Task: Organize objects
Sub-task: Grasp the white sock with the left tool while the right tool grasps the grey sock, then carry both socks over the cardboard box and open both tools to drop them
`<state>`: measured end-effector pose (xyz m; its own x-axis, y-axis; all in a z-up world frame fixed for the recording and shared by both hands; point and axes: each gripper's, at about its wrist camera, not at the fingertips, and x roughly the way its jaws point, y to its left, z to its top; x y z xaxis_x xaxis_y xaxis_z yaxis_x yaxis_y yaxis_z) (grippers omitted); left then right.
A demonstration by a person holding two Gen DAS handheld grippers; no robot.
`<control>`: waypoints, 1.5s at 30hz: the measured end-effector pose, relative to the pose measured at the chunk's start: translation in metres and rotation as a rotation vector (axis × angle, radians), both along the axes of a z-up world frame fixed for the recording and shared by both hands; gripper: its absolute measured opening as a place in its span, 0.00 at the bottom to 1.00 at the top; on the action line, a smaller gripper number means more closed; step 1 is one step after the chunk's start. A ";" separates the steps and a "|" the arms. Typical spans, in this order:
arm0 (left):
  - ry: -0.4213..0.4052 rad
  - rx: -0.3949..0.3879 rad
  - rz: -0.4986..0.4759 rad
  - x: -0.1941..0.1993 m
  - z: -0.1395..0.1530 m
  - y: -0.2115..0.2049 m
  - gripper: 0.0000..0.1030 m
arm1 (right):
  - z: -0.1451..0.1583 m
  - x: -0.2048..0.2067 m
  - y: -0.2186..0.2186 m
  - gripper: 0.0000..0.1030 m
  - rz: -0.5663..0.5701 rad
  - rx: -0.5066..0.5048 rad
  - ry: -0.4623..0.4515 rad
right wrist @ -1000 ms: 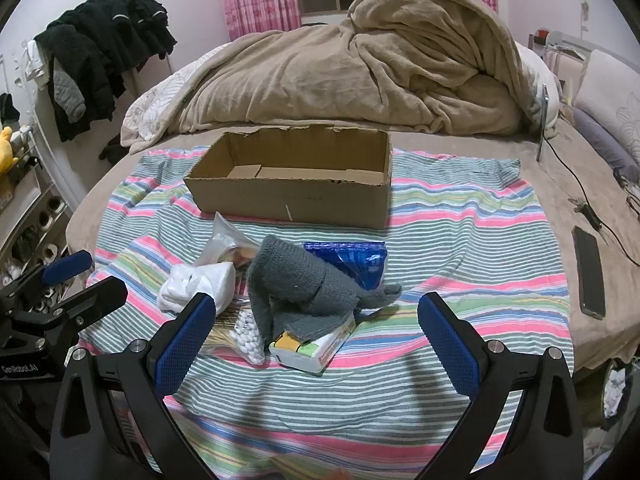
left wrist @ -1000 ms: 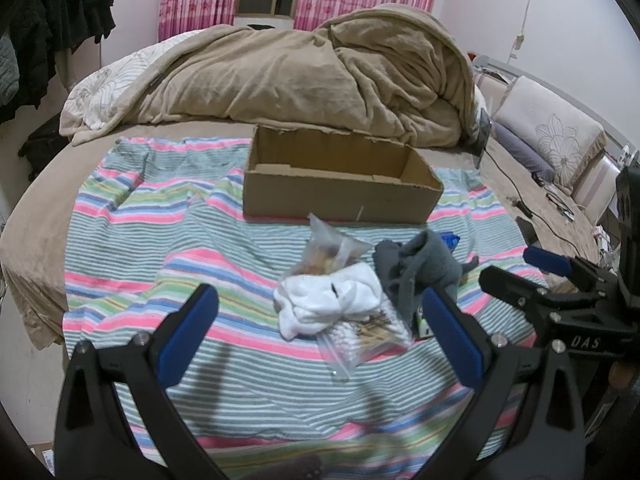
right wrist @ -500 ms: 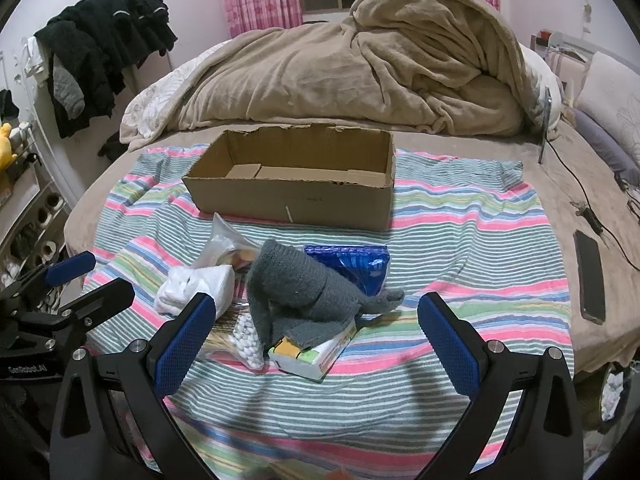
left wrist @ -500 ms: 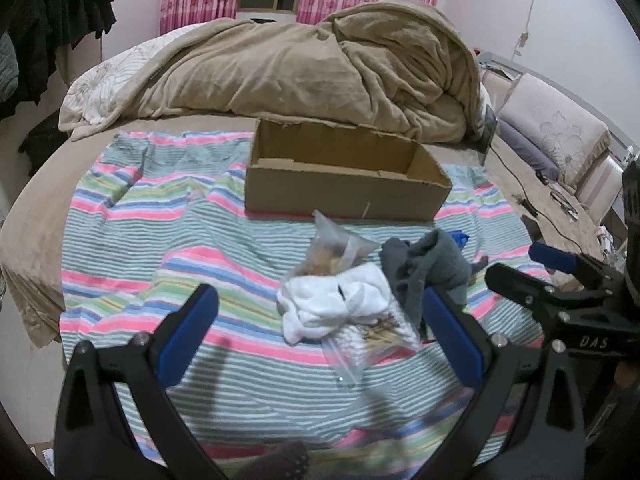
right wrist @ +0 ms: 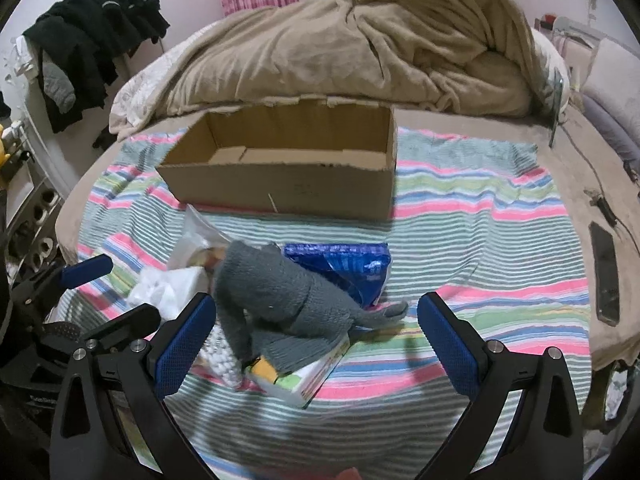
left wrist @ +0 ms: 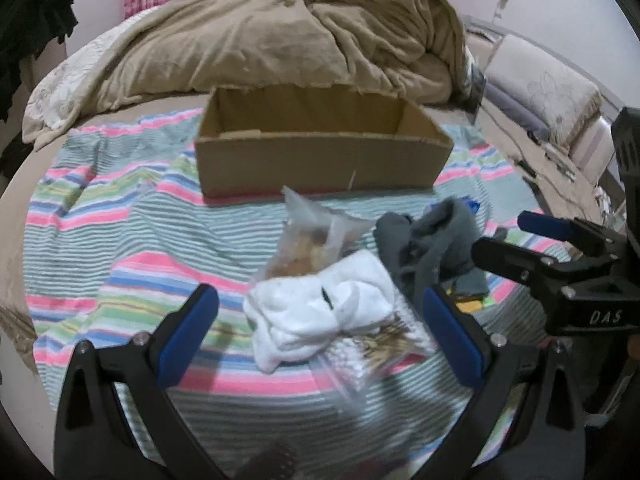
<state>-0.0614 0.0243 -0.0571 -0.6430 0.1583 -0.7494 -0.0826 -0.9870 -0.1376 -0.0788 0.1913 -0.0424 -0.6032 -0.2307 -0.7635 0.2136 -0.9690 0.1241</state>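
Observation:
An open cardboard box [left wrist: 320, 160] [right wrist: 288, 184] stands empty on the striped sheet. In front of it lies a pile: a white cloth [left wrist: 320, 316] [right wrist: 160, 288], a clear bag of snacks [left wrist: 312, 240], a clear bag of cotton swabs [left wrist: 376, 352] [right wrist: 220, 348], a grey knitted cloth [left wrist: 432, 240] [right wrist: 276, 296], a blue packet [right wrist: 344, 268] and a small colourful carton [right wrist: 312, 376]. My left gripper [left wrist: 320, 340] is open, its fingers on either side of the white cloth. My right gripper [right wrist: 316, 340] is open over the grey cloth and carton; it also shows in the left wrist view [left wrist: 532, 244].
A crumpled beige duvet [left wrist: 288, 40] fills the bed behind the box. Pillows [left wrist: 544, 88] lie at the right. A black phone [right wrist: 606, 272] and a cable [right wrist: 600, 188] rest on the bed's right edge. Dark clothes [right wrist: 92, 40] hang at the left.
Both grippers have moved forward and down toward the pile, which now looms larger between their fingers. Nothing has been picked up.

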 end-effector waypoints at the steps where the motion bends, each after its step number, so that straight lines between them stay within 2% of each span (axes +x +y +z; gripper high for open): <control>1: -0.007 -0.003 -0.004 -0.003 -0.004 0.001 0.99 | -0.004 -0.003 0.000 0.94 0.003 -0.002 -0.013; 5: -0.047 0.006 -0.007 -0.012 -0.021 0.000 0.97 | -0.016 -0.012 -0.002 0.87 0.024 -0.005 -0.045; 9: -0.057 0.007 -0.027 -0.016 -0.029 0.001 0.86 | -0.027 -0.018 -0.004 0.79 0.044 -0.012 -0.067; 11: -0.056 0.008 -0.039 -0.017 -0.031 0.003 0.80 | -0.030 -0.017 -0.005 0.69 0.054 -0.016 -0.071; 12: -0.051 0.008 -0.042 -0.016 -0.031 0.004 0.77 | -0.032 -0.018 -0.006 0.58 0.063 -0.010 -0.072; 13: -0.041 0.010 -0.047 -0.015 -0.030 0.004 0.73 | -0.032 -0.016 -0.008 0.51 0.074 0.001 -0.065; 15: -0.019 0.018 -0.055 -0.011 -0.028 0.005 0.69 | -0.030 -0.013 -0.010 0.43 0.079 0.019 -0.047; 18: 0.007 0.030 -0.048 -0.006 -0.024 0.003 0.64 | -0.026 -0.009 -0.005 0.36 0.075 0.003 -0.033; 22: 0.032 0.053 -0.041 0.001 -0.013 0.001 0.63 | -0.014 0.000 0.003 0.29 0.071 -0.021 0.000; 24: 0.044 0.065 -0.040 0.005 -0.007 -0.001 0.62 | -0.008 0.003 0.005 0.21 0.072 -0.031 0.011; 33: 0.098 0.086 -0.035 0.012 0.021 -0.010 0.63 | 0.010 0.010 0.009 0.20 0.087 -0.085 0.056; 45: 0.180 0.063 -0.024 -0.007 0.059 -0.022 0.63 | 0.060 -0.005 0.024 0.20 0.079 -0.073 0.179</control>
